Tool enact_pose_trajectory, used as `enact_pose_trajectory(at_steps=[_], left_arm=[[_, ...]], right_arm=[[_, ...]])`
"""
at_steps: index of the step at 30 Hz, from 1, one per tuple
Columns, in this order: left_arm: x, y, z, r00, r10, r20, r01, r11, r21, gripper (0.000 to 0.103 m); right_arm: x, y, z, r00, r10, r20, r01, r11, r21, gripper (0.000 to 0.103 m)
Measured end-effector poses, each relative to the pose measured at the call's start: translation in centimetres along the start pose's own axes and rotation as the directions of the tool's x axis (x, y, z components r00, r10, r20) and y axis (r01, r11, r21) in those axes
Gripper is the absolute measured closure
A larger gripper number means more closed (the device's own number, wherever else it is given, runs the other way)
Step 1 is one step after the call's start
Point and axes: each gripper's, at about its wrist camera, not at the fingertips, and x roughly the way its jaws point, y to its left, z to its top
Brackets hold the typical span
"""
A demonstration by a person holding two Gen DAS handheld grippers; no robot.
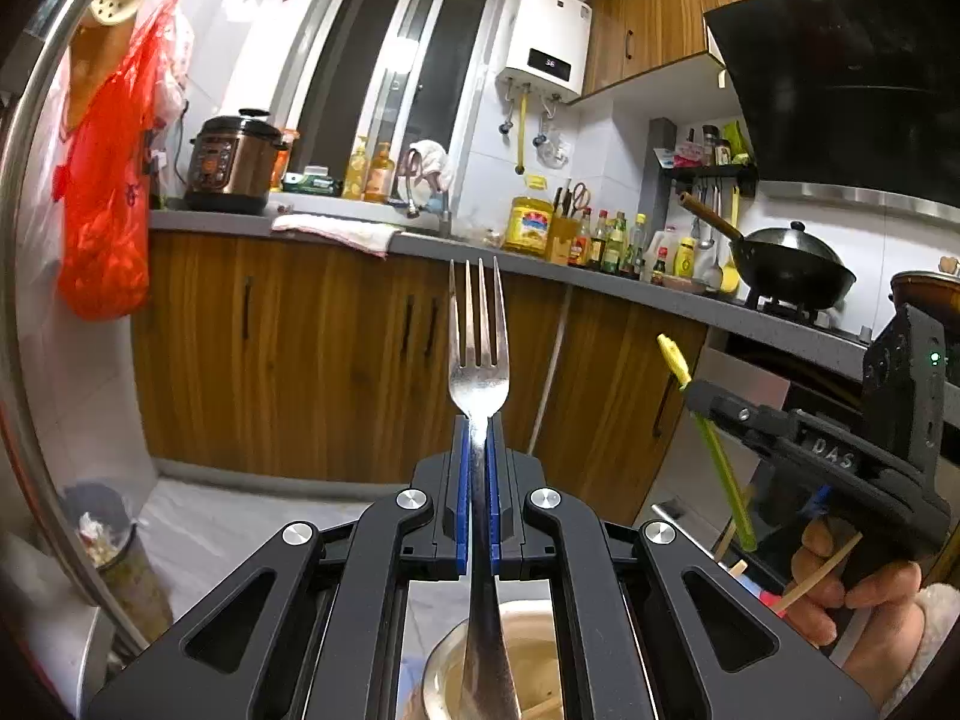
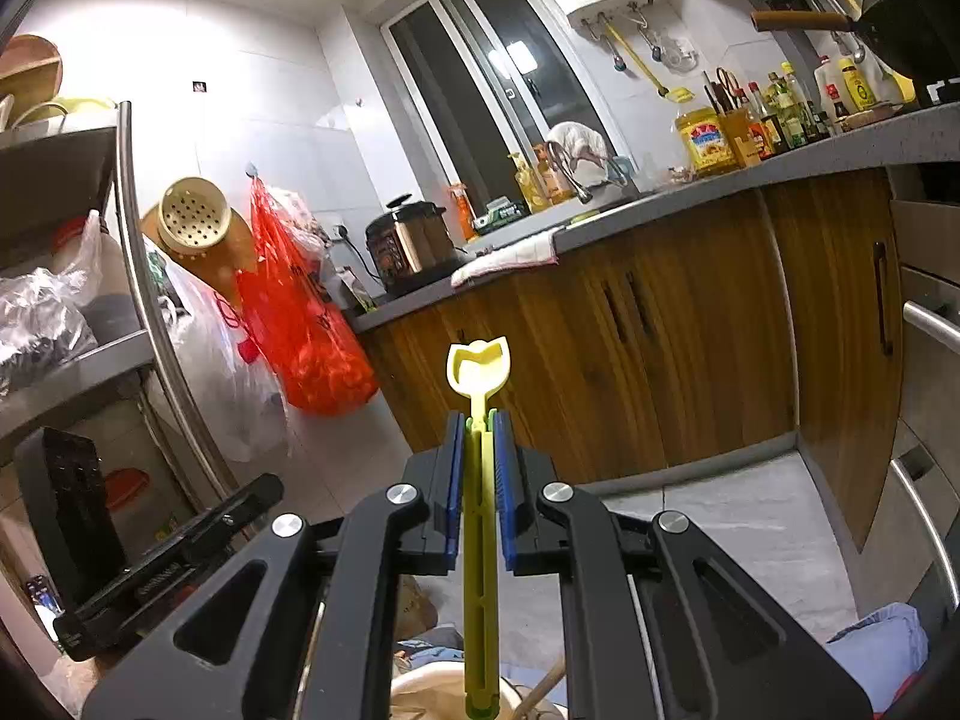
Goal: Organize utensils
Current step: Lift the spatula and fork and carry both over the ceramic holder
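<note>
wood-fronted kitchen cabinets (image 1: 336, 354) fill the background — both tools are raised in front of them. the left gripper (image 1: 477, 444) pinches a steel fork (image 1: 478, 360), tines up, its handle running down toward a cup (image 1: 528, 669) directly beneath. the right gripper (image 2: 478, 438) clamps a yellow plastic utensil (image 2: 480, 384), likewise upright over the cup — neither path looks blocked.
</note>
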Motion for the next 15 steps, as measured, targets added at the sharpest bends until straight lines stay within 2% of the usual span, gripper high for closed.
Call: enact_pose_trajectory(at_steps=[5,15], left_arm=[[-0.2,0.1,-0.5,1.000,-0.007,-0.005,0.007,1.000,0.003,0.098],[-1.1,0.3,-0.9,0.999,-0.035,0.011,0.035,0.999,0.009,0.098]], right_arm=[[1.2,0.4,-1.4,0.999,0.021,-0.046,-0.021,1.000,-0.008,0.093],[1.2,2.2,-4.5,0.996,0.020,-0.091,-0.031,0.991,-0.129,0.093]])
